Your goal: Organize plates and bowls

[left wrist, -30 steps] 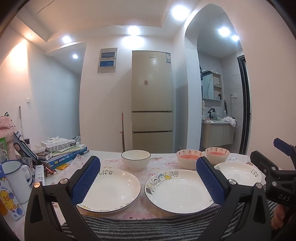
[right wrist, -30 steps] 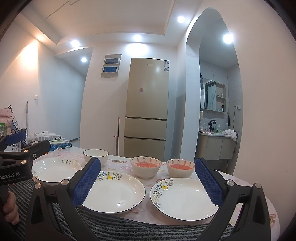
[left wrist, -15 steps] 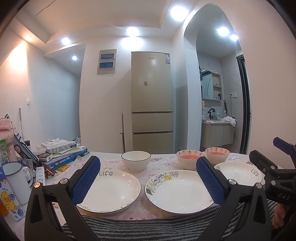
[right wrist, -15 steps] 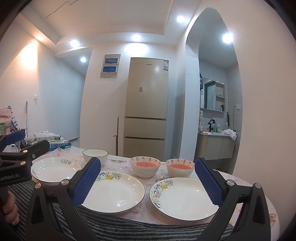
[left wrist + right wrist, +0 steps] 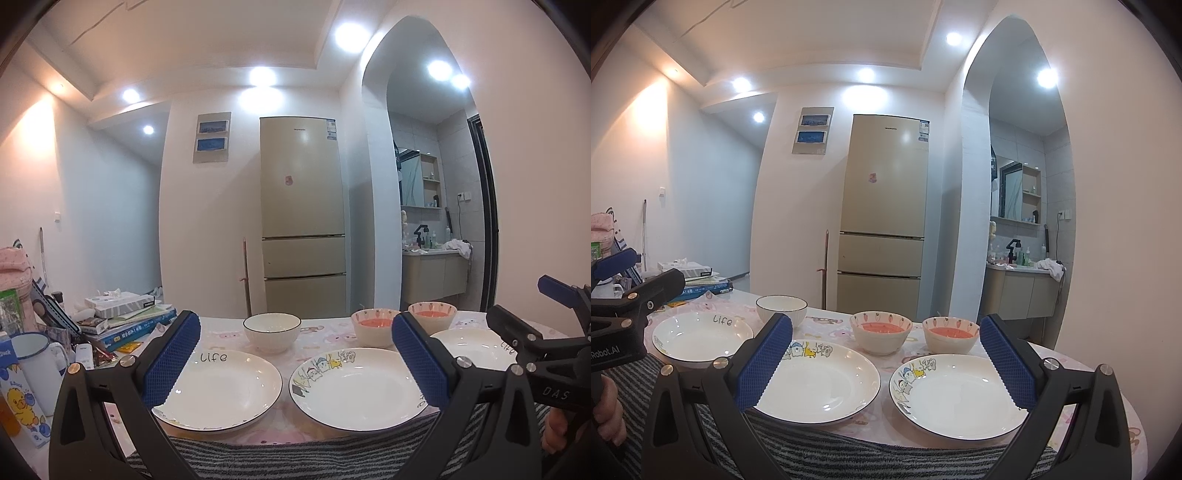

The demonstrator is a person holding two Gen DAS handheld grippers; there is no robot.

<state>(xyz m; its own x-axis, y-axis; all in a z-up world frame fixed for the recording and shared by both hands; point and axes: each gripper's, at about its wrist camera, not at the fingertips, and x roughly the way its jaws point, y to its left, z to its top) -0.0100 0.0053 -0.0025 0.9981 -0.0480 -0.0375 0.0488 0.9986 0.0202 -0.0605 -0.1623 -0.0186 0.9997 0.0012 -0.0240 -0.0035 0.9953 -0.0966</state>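
Both sets of jaws stand wide open and empty above the near edge of the counter (image 5: 325,334). Ahead of the left gripper (image 5: 295,363) lie the "Life" plate (image 5: 229,387) and a cartoon plate (image 5: 354,391); ahead of the right gripper (image 5: 886,360), that cartoon plate (image 5: 820,384) and a 2nd one (image 5: 956,398). Beyond stand 3 bowls: 1 white bowl (image 5: 272,331) and 2 carrot-print bowls (image 5: 881,331) with orange insides. Round plates offer no long axis; each hand probably takes its nearest.
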